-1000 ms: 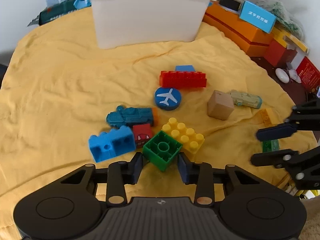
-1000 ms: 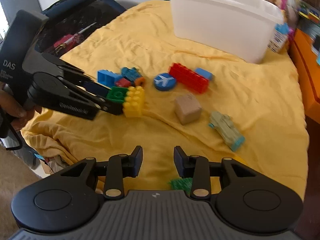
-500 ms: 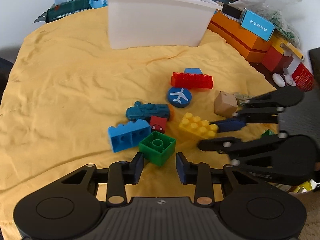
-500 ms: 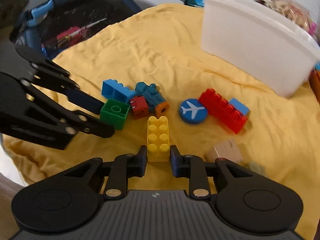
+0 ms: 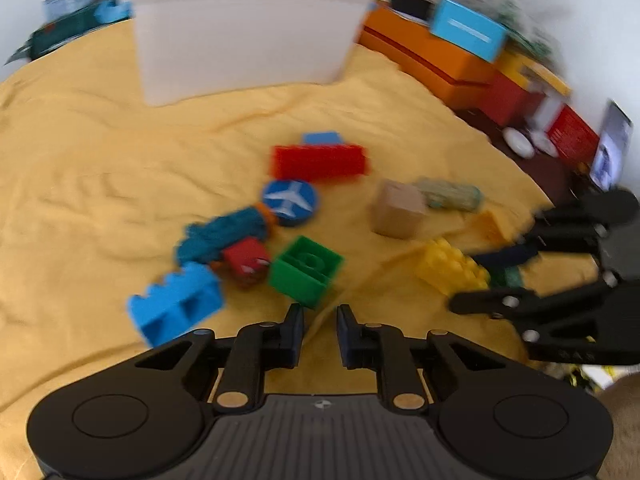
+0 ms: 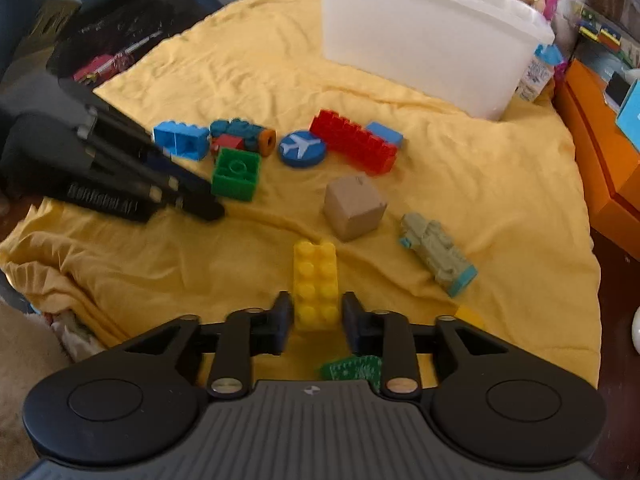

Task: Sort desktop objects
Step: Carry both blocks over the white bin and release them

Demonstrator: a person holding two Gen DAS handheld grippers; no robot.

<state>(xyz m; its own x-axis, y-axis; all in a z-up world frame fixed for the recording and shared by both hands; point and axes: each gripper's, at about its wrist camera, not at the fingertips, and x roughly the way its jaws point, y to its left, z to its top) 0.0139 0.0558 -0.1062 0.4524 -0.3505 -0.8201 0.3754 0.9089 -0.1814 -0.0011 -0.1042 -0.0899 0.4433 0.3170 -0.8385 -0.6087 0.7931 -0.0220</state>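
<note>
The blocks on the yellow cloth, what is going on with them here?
A person is sorting toys with a gripper in each hand. The right gripper has just been opening its jaws; the yellow block lies on the cloth between them, not pressed. The left gripper is shut on nothing, its tips just short of the green block. The other toys lie loose before the white tub.

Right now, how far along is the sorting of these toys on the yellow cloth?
Done: nothing visibly; inside the white bin cannot be seen. In hand: nothing gripped. The right gripper has just opened, the yellow block loose between its jaws; the left gripper has just closed empty behind the green block. Left: every toy in view lies on the cloth, including the red brick and the plane disc.
</note>
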